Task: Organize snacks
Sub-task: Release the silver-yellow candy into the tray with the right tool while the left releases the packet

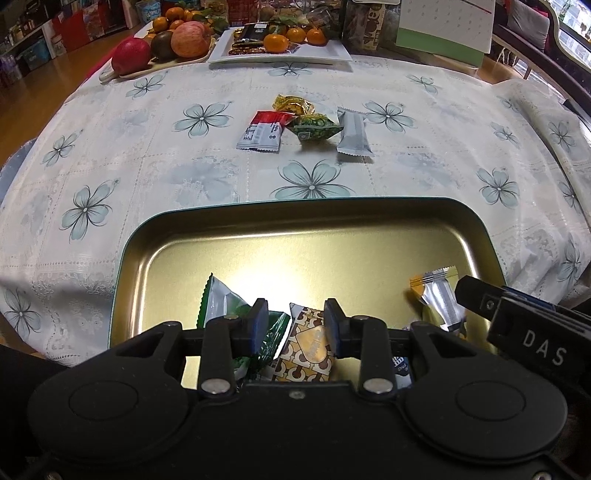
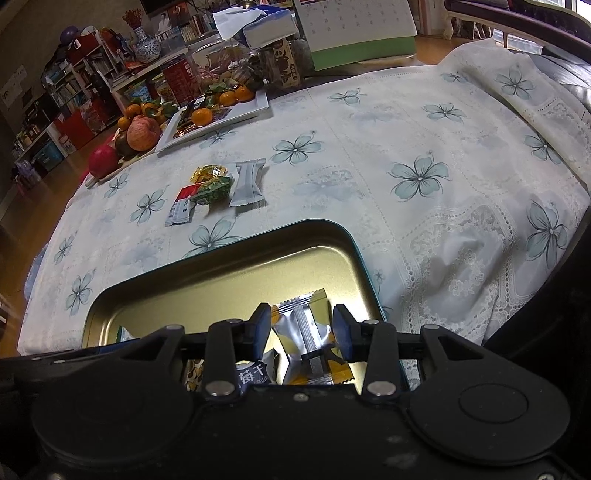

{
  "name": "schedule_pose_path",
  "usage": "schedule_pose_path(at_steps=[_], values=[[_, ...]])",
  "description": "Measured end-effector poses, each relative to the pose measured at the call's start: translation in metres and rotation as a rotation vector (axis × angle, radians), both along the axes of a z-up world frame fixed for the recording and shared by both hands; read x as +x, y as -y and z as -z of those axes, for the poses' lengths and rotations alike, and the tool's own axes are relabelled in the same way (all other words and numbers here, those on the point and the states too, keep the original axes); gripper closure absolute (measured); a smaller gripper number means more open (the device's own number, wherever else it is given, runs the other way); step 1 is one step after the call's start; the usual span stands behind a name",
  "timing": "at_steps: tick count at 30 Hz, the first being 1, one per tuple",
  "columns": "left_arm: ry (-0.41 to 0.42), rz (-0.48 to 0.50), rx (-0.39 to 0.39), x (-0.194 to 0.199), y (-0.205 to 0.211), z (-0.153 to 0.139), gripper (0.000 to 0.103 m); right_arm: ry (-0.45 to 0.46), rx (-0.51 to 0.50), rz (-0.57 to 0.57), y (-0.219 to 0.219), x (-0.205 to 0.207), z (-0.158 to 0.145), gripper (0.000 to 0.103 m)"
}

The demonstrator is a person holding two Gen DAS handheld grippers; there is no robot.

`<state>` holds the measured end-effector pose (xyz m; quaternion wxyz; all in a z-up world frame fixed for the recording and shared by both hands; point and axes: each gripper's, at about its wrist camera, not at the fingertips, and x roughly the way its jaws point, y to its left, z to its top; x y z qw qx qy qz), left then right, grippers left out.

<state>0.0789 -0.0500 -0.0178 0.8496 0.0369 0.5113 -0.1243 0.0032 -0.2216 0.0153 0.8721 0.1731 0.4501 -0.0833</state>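
Observation:
A gold tin tray (image 1: 258, 243) sits on the floral tablecloth close in front; it also shows in the right wrist view (image 2: 221, 280). My left gripper (image 1: 295, 323) is open over the tray, above a brown-patterned packet (image 1: 306, 350) and a green packet (image 1: 221, 302). My right gripper (image 2: 301, 326) is open over a silver-and-orange packet (image 2: 306, 332); that packet also shows in the left wrist view (image 1: 439, 299). Further out on the cloth lie a red-and-grey packet (image 1: 264, 131), a green packet (image 1: 314, 127), a gold packet (image 1: 291, 103) and a grey packet (image 1: 352, 134).
A fruit board with apples (image 1: 162, 44) and a white plate with tangerines (image 1: 280, 48) stand at the table's far edge. A calendar (image 1: 443, 33) and jars stand behind. The cloth bunches up at the right (image 2: 517, 110).

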Motion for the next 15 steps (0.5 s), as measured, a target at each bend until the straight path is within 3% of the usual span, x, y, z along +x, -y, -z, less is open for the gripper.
schedule_pose_path(at_steps=[15], values=[[-0.027, -0.014, 0.019, -0.019, -0.003, 0.0, 0.062, -0.013, 0.032, -0.001, -0.001, -0.011, -0.003, 0.063]])
